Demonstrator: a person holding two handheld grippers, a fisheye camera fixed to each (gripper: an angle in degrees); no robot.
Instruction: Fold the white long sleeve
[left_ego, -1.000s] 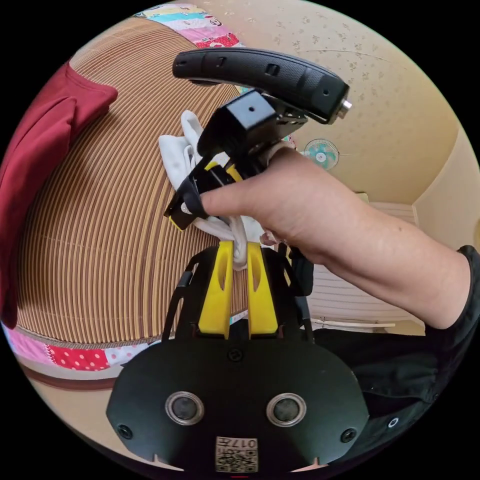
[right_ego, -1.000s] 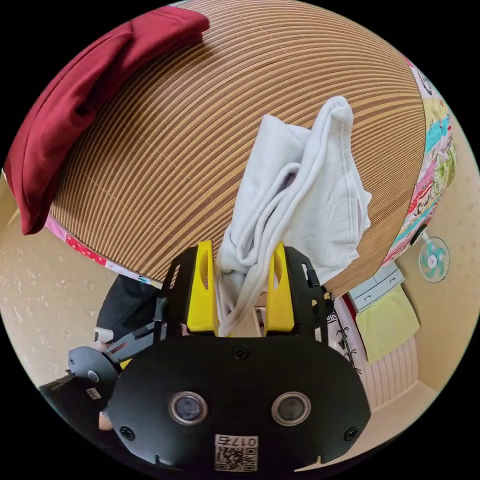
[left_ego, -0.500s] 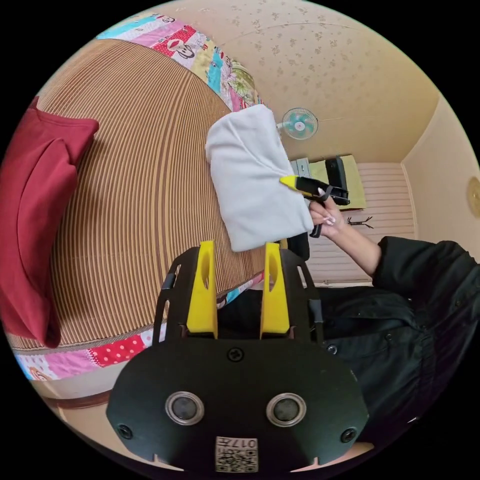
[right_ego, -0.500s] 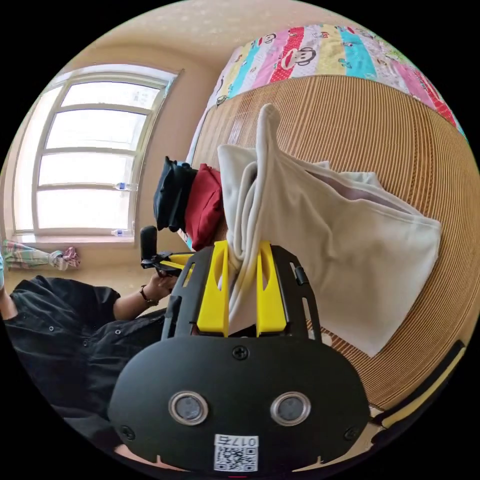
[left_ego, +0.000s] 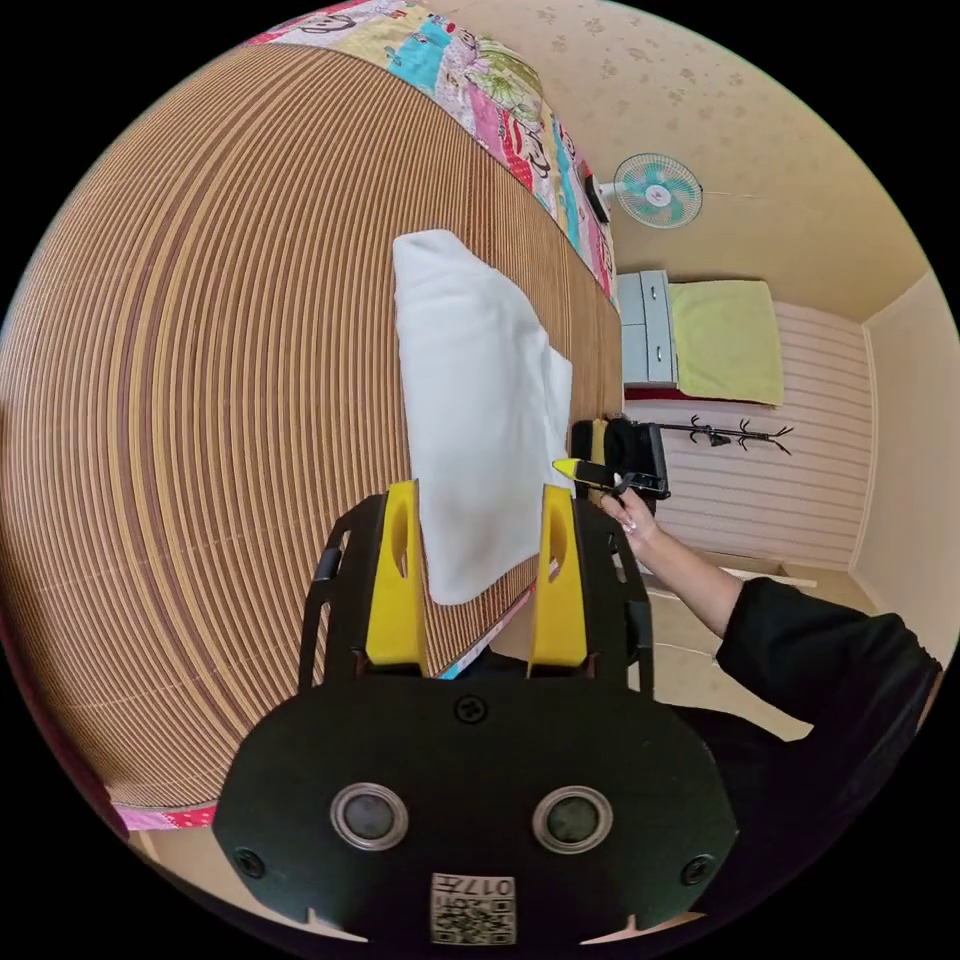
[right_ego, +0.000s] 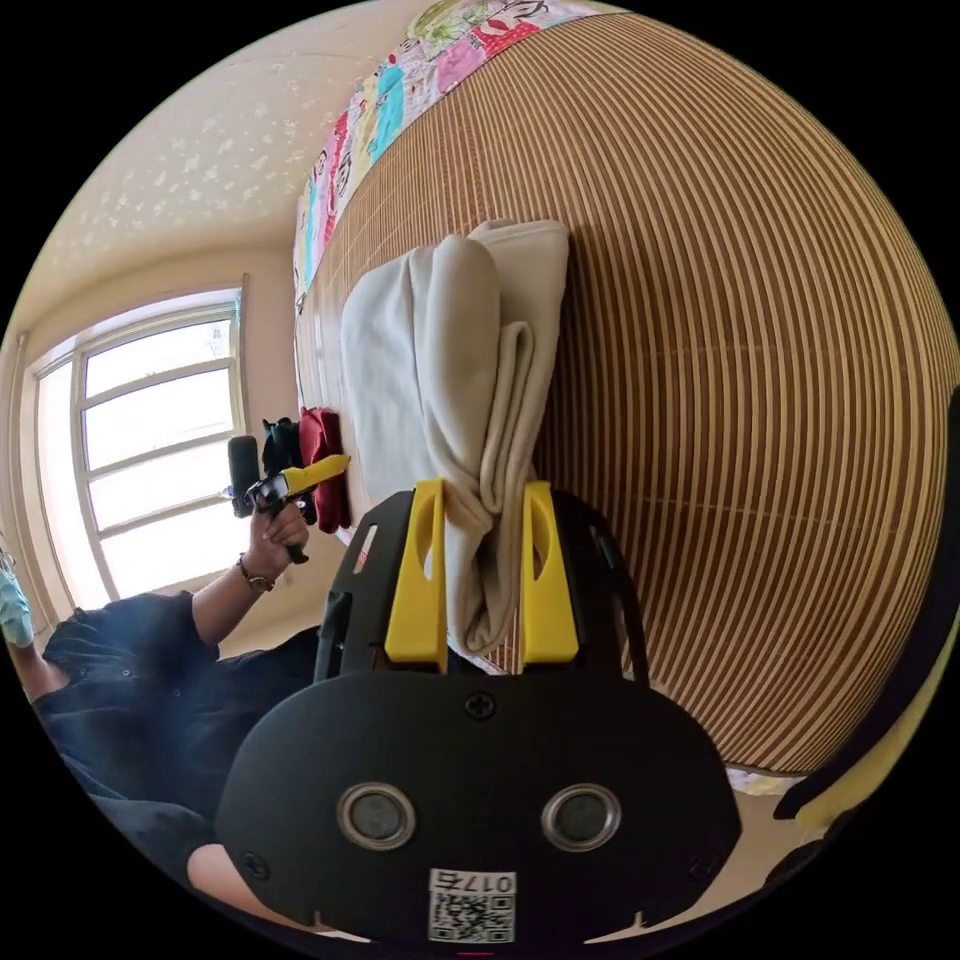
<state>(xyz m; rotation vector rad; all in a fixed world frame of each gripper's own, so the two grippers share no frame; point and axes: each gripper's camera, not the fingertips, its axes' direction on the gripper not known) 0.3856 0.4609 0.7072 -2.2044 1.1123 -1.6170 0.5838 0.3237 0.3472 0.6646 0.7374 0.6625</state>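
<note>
White long sleeve: a folded cotton bundle (left_ego: 470, 420) lies flat on a ribbed straw-coloured mat (left_ego: 200, 400), just ahead of the left gripper's tips; in the right gripper view the same garment (right_ego: 440, 370) shows its stacked folded edges, with one bunched end running back between that tool's prongs.
Left gripper: its yellow prongs (left_ego: 478, 560) stand spread apart with nothing between them, poised above the near corner of the bundle without touching it.
Right gripper: its yellow prongs (right_ego: 482, 570) are drawn in on the bunched end of the cloth, both pressing its sides (a firm pinch, as far as I can judge).
Other tool in view: the right gripper (left_ego: 600, 470) appears past the far edge of the bundle in the left gripper view; the left gripper (right_ego: 290, 480) appears off to one side in the right gripper view, held up in a hand.
Background: a red folded garment (right_ego: 325, 470) sits beyond the bundle near a window (right_ego: 150, 440).
Step in hand: the fold looks nearly finished, with the last end being laid down.
Doing it well: lower the pinched end until it rests on the mat before parting the prongs, so the layers stay stacked; the free left tool could press the near corner to keep edges aligned.
</note>
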